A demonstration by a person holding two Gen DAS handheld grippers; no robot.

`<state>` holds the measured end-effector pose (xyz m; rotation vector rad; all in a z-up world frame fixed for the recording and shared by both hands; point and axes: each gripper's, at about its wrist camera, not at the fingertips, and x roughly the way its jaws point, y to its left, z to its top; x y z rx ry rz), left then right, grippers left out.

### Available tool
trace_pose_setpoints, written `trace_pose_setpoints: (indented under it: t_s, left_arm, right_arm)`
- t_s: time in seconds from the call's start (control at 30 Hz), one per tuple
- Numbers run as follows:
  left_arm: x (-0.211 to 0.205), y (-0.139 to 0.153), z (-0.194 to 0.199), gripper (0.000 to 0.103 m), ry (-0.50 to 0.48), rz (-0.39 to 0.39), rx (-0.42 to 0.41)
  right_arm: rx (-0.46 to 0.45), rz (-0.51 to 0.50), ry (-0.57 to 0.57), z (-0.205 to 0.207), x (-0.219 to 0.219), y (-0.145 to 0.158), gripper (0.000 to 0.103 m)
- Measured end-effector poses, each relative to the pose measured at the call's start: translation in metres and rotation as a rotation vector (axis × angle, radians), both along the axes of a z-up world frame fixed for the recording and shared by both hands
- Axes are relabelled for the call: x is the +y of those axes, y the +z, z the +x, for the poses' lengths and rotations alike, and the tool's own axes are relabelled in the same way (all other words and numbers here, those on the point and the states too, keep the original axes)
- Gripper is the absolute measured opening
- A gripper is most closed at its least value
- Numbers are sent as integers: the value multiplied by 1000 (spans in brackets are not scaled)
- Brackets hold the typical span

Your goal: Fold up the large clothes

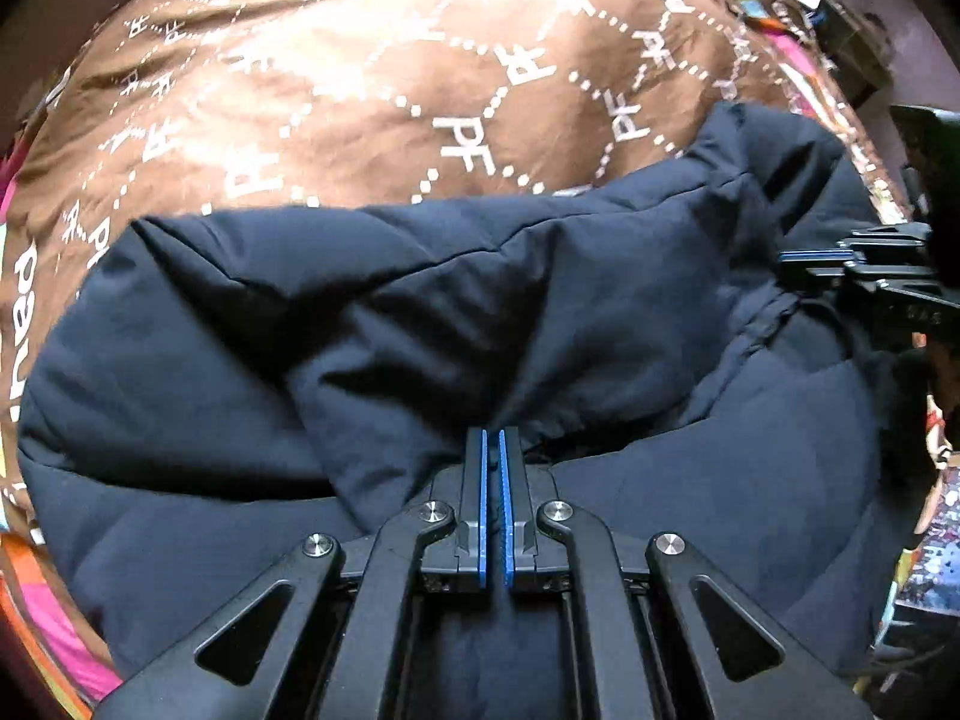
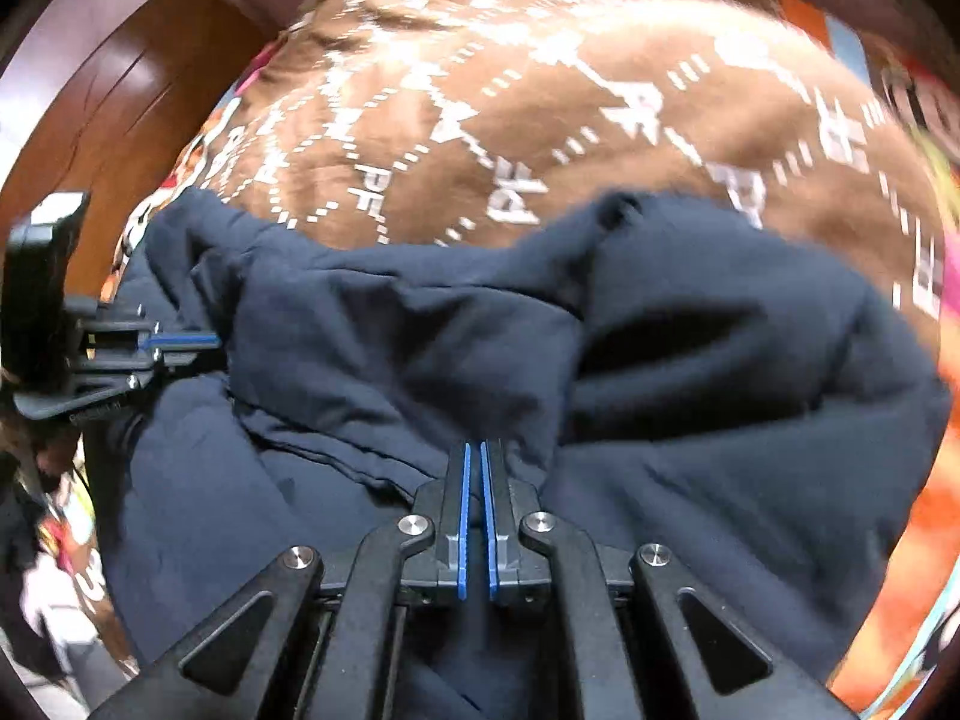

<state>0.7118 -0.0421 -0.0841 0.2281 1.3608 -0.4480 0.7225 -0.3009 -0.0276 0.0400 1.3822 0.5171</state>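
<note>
Dark navy jacket (image 1: 420,330) on a brown bedcover (image 1: 360,78) with white dotted lettering.

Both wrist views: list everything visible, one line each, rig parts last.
Padded jacket: one, navy, rumpled on the cover, filling the lower half of both views.
Bed cover: one, brown with white dotted lines and PF lettering, beneath and beyond the jacket.
Patterned sheet: one, orange and pink, at the edges.
Wooden panel: one, brown, upper left of right view.
Left gripper: black with blue pads, shut, tips at a jacket fold.
Right gripper: same, shut, at a fold.
</note>
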Motion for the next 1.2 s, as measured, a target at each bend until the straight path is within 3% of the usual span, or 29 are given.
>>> trace_pose_setpoints:
  t_s: [0.17,0.27,0.37,0.43,0.47,0.57,0.63,0.7,0.77,0.83,0.97,1.03,1.07,1.2]
  left_arm:
    - [-18,-20,3,5,22,92,-41]
    - [-13,-16,-1,5,86,47,-69]
    - [-5,2,-16,5,125,22,-123]
    - [1,19,-28,5,146,1,-172]
    - [3,30,-35,5,159,-18,-207]
    - [6,56,-55,5,188,-83,-269]
    - [0,71,-71,7,207,-100,-301]
    - [-2,86,-86,17,215,-116,-333]
    - [-2,99,-98,47,220,-134,-371]
    - [-3,115,-114,60,224,-158,-420]
    - [-7,134,-132,62,227,-187,-446]
    - [-5,140,-150,67,217,-208,-452]
    - [-5,144,-158,73,210,-211,-461]
    - [-3,159,-187,84,206,-236,-504]
  right_arm:
    - [-26,-60,-34,-1,16,-22,0]
    - [-66,-35,-80,-8,14,-14,1]
    - [-131,-2,-101,-25,6,7,10]
    - [-203,26,-106,-43,3,30,32]
    - [-235,32,-107,-50,2,40,37]
    - [-297,36,-109,-71,2,62,42]
    - [-337,26,-109,-85,5,75,51]
    - [-368,21,-113,-96,11,87,57]
    - [-399,30,-121,-111,18,99,65]
    - [-432,39,-141,-129,19,113,71]
    - [-483,44,-183,-155,22,132,81]
    - [-518,53,-207,-174,21,145,99]
    - [-528,61,-212,-182,19,150,103]
    - [-583,85,-227,-213,16,168,103]
